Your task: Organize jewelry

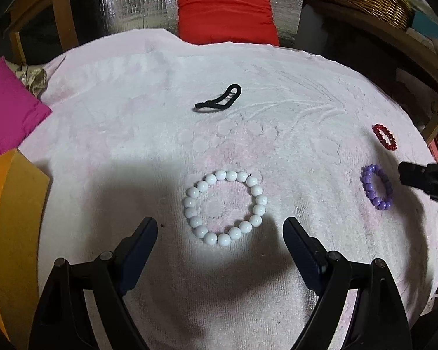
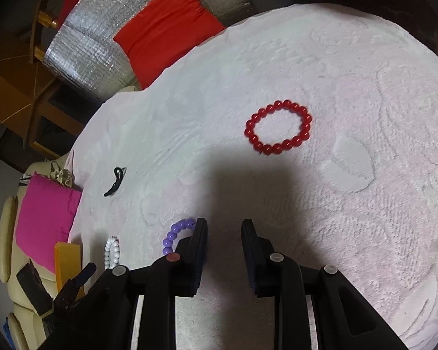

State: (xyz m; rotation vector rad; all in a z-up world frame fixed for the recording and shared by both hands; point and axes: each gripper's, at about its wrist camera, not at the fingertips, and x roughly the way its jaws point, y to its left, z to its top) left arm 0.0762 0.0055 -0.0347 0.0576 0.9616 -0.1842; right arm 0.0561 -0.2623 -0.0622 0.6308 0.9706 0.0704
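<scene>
Wide-spread, empty left gripper (image 1: pixel 220 227) hovered just short of the round white glossy-bead bracelet (image 1: pixel 225 207).
On the nubby pale-pink towel (image 1: pixel 131 145), a black curved hair clip (image 1: pixel 219 101) lay beyond that bracelet; purple (image 1: pixel 376 187) and red (image 1: pixel 385 137) bead bracelets lay to its right, the narrowly parted, empty right gripper (image 2: pixel 224 224) just beside the purple.

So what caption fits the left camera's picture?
Open left gripper hovers by a white bracelet on a towel.
</scene>
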